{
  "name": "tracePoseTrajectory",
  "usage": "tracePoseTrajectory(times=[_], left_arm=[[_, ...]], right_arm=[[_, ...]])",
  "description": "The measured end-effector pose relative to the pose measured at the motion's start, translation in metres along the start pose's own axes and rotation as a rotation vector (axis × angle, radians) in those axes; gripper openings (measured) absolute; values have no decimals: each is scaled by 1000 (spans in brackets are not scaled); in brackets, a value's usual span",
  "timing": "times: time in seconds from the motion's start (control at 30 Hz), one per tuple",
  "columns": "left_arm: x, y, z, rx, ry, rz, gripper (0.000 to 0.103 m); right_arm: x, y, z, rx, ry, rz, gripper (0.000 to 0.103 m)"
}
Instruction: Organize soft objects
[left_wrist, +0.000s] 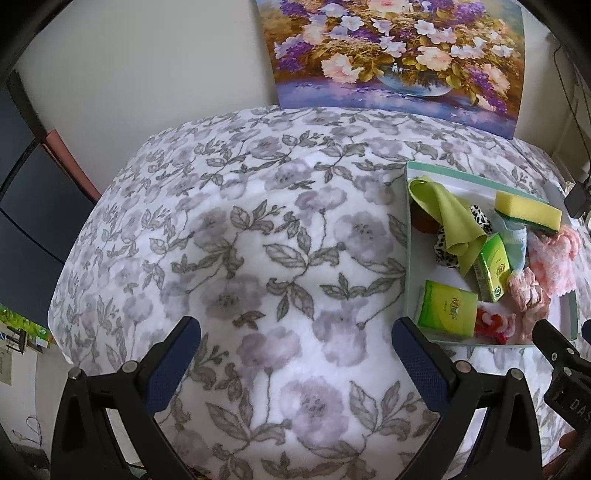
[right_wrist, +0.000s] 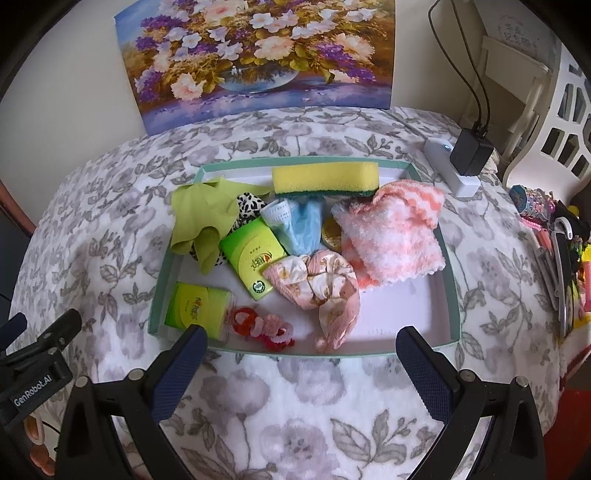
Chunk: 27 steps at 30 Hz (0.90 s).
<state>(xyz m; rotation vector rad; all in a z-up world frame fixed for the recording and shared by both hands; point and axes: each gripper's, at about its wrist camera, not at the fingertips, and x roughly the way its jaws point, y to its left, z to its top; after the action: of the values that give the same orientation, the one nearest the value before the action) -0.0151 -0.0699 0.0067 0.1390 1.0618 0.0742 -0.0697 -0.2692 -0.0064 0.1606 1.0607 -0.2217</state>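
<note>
Both grippers' fingers (left_wrist: 177, 358) (right_wrist: 184, 369) spread wide, holding nothing.

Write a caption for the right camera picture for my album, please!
Open right tool waits before a tray of sponge, fluffy pink towel and tissue packs.

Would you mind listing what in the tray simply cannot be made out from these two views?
- Round gold item, right wrist view: mostly covered by the pink fluffy cloth and blue face mask.
- Leopard-print item, both views: largely under the green cloth.
- Print on the tissue packs: too small to read.
- Tray right side, left wrist view: cut off by the other gripper.
</note>
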Motion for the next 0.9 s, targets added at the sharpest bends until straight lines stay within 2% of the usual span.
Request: tracePoseTrajectory(times=[0.9], left_arm=[[8,5,2,-8,25,-3,103]], right_arm=[[3,3,3,-17,6,-3,103]])
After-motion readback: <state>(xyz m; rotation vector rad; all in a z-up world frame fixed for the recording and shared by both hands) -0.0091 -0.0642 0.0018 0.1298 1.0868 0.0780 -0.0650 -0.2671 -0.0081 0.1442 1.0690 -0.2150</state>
